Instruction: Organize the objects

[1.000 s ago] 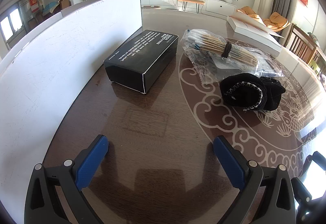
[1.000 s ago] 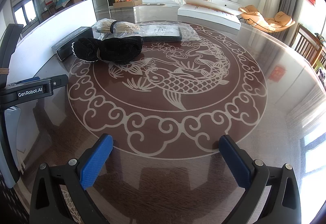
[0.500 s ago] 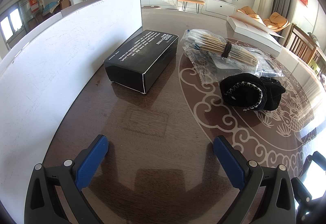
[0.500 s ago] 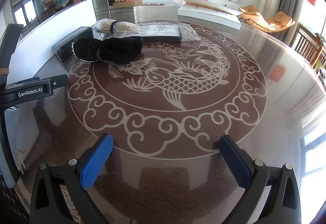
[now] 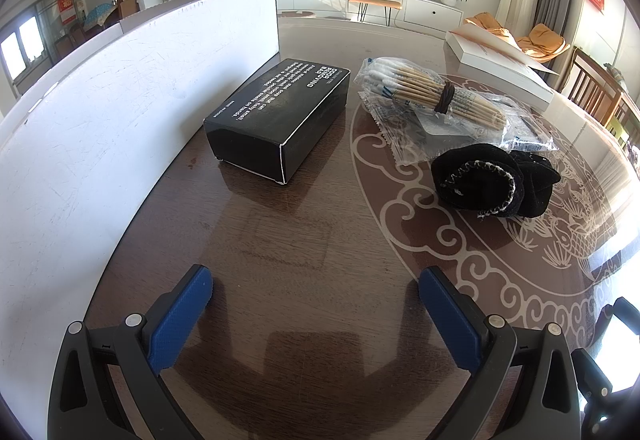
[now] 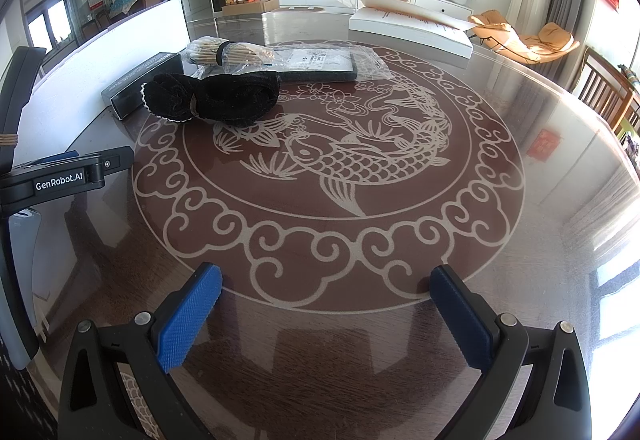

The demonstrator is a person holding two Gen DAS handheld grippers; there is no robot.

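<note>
Left wrist view: left gripper (image 5: 314, 290), blue pads spread wide, nothing between them, poised over bare brown table (image 5: 280, 260). Black box (image 5: 280, 116) with white lettering, lying flat ahead, just beside the white upright panel (image 5: 132, 112) at left. Bundle of cotton swabs (image 5: 436, 92), bound by a dark band and wrapped in clear plastic, right of the box and apart from it. Rolled black socks (image 5: 494, 184), white stitching at the cuff, just in front of the swab packet, on the table's pale scroll pattern. White flat carton (image 5: 496, 60) farther back at right.

Right wrist view: right gripper (image 6: 326, 290), jaws likewise wide apart and empty, above the edge of the round carp emblem (image 6: 340, 160). Socks (image 6: 212, 96) at far left of the emblem; swabs (image 6: 228, 54) behind them; box (image 6: 140, 86) partly hidden behind the socks. Dark flat item in clear bag (image 6: 316, 64) beside the swabs; contents unclear. Left gripper's body (image 6: 64, 176), labelled GenRobot.AI, at left edge.
</note>
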